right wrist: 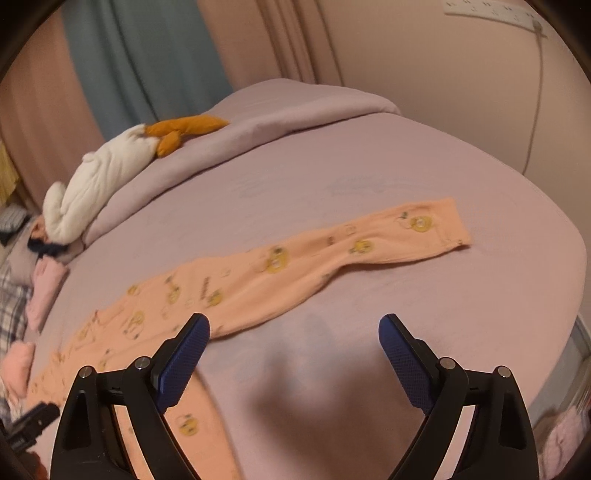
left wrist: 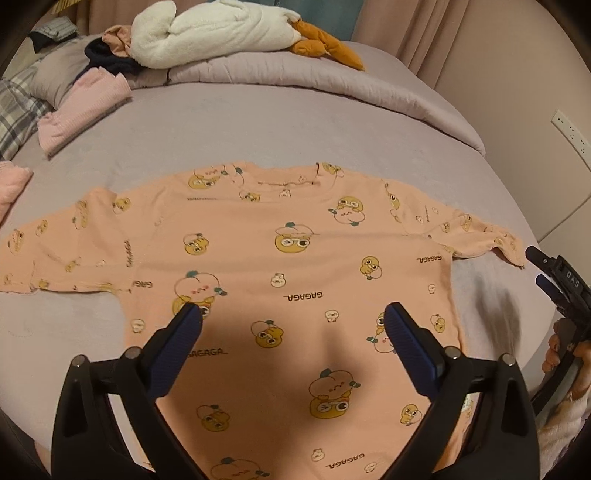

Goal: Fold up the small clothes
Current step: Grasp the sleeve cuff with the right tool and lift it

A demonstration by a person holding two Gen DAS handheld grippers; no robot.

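A peach long-sleeved child's shirt [left wrist: 295,258] with yellow duck prints lies flat on the lilac bed, neckline at the far side, both sleeves spread out. My left gripper [left wrist: 293,314] is open and empty, hovering above the shirt's body. My right gripper [right wrist: 293,325] is open and empty, over the bedsheet just beside the shirt's right sleeve [right wrist: 332,251], which stretches away to the right. The right gripper also shows in the left wrist view [left wrist: 554,277], beyond the right sleeve's cuff, with the hand that holds it.
A white plush goose [left wrist: 207,33] lies on a rolled lilac quilt [left wrist: 295,74] at the far side. Folded pink clothes [left wrist: 81,110] and a plaid pillow [left wrist: 18,118] sit at the far left. A wall with sockets [left wrist: 569,129] bounds the right.
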